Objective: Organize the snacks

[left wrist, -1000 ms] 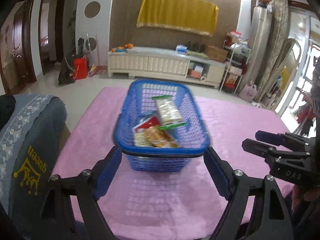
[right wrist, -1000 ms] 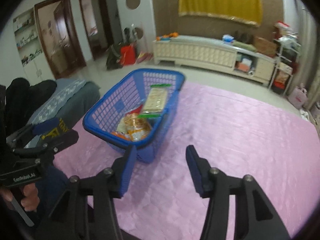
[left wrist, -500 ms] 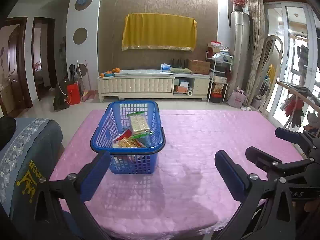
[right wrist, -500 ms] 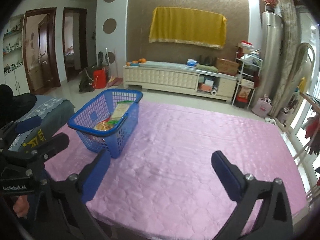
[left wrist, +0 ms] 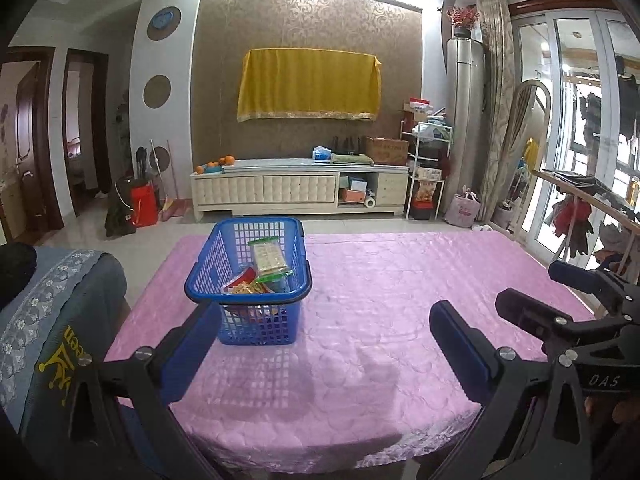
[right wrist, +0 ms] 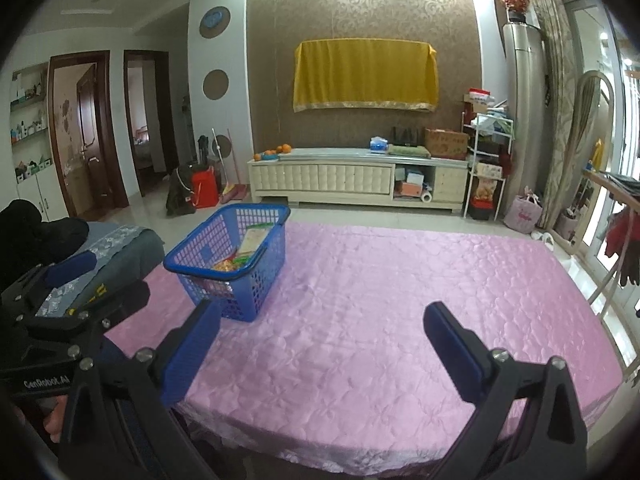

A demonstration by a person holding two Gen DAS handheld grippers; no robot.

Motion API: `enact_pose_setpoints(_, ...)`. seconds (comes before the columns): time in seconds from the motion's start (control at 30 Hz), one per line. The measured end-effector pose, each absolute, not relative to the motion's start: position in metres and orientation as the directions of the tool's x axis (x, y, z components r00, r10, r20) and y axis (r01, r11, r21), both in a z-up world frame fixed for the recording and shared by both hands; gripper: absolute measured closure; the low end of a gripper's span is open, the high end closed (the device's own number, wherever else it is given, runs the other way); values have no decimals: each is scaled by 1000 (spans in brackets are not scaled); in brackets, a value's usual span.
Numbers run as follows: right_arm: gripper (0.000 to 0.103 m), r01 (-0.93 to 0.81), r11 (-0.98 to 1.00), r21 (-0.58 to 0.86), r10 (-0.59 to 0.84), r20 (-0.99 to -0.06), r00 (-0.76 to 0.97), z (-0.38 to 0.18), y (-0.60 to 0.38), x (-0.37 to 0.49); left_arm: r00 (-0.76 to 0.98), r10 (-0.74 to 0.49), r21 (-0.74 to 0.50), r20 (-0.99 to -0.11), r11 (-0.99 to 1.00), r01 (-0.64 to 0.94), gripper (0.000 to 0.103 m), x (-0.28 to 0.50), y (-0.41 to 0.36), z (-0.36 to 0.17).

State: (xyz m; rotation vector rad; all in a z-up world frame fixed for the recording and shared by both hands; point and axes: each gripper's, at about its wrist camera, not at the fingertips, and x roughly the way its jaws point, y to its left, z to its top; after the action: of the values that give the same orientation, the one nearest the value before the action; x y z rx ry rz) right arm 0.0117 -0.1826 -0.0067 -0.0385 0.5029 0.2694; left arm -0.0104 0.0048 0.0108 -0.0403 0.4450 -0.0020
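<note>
From the left wrist view, the snack packets [left wrist: 269, 266] all sit in the blue basket [left wrist: 248, 306] on the pink table [left wrist: 380, 320]; the left gripper [left wrist: 320, 340] gapes empty.

From the right, the right gripper [right wrist: 320, 340] is likewise wide and empty; the tidying looks finished.

Both wrist cams sit back at near table edge, aimed slightly down across pink table [left wrist: 380, 280] toward far wall; left view nearer blue basket [left wrist: 256, 280]; both share basket, table, cabinet [right wrist: 340, 180]

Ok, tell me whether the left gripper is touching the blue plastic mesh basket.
Apart. The right wrist view shows the left gripper well left of the blue plastic mesh basket, with pink tablecloth between them.
</note>
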Motion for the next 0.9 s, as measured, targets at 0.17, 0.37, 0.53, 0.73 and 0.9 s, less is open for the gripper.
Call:
enact_pose_setpoints(0.17,0,-257,966,37,244,-467,850,-4,-183,4,906,-21,-38,-423,999,5,0,-17,2,12)
enact_pose_setpoints(0.37,0,-259,965,33,246,-449,859,1,-182,-6,908,-31,-53,-417,999,10,0,-21,3,12)
enact_pose_setpoints(0.53,0,-269,962,39,257,-451,854,0,-179,-10,905,-25,-51,-426,999,4,0,-20,3,10)
enact_pose_setpoints(0.73,0,-270,963,30,254,-447,858,1,-177,-13,906,-28,-57,-422,998,5,0,-24,3,10)
enact_pose_setpoints(0.9,0,-266,963,28,250,-451,857,0,-175,-15,905,-40,-69,-424,998,12,0,-25,4,9)
